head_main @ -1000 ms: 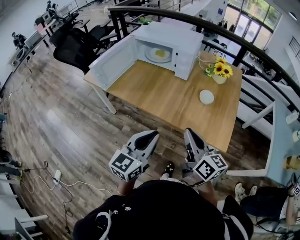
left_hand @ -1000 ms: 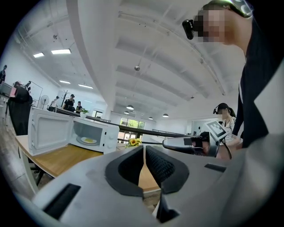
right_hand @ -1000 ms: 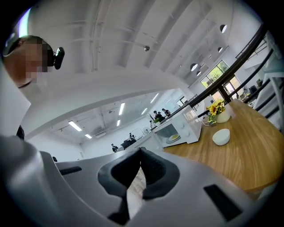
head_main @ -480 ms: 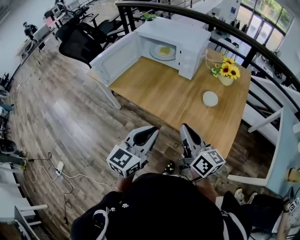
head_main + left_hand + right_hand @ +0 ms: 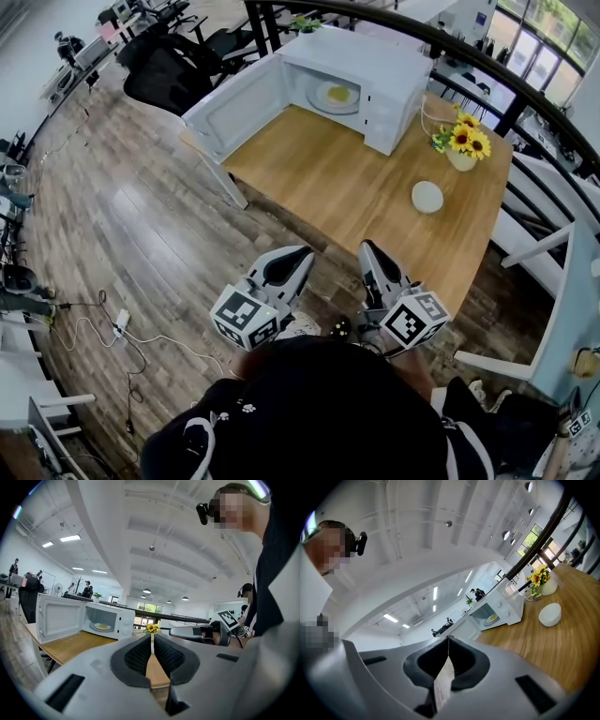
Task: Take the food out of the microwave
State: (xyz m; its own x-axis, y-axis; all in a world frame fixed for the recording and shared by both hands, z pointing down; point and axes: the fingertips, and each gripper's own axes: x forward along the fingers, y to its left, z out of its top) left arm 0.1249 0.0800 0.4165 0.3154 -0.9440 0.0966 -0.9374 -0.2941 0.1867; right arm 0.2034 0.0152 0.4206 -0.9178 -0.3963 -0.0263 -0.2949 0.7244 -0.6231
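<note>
A white microwave stands at the far end of a wooden table, its door swung wide open to the left. Inside it lies a plate with yellow food; the same food shows in the left gripper view and the food in the right gripper view. My left gripper and right gripper are held side by side near my body, short of the table's near edge. Both are shut with nothing between the jaws, far from the microwave.
A white bowl sits on the table's right side. A vase of sunflowers stands beside the microwave. A black railing runs behind the table. Office chairs stand at the far left. Cables and a power strip lie on the wooden floor.
The view has shifted so the table and microwave sit slightly farther right and lower. Both grippers stay shut and side by side, sinking a little in the frame.
</note>
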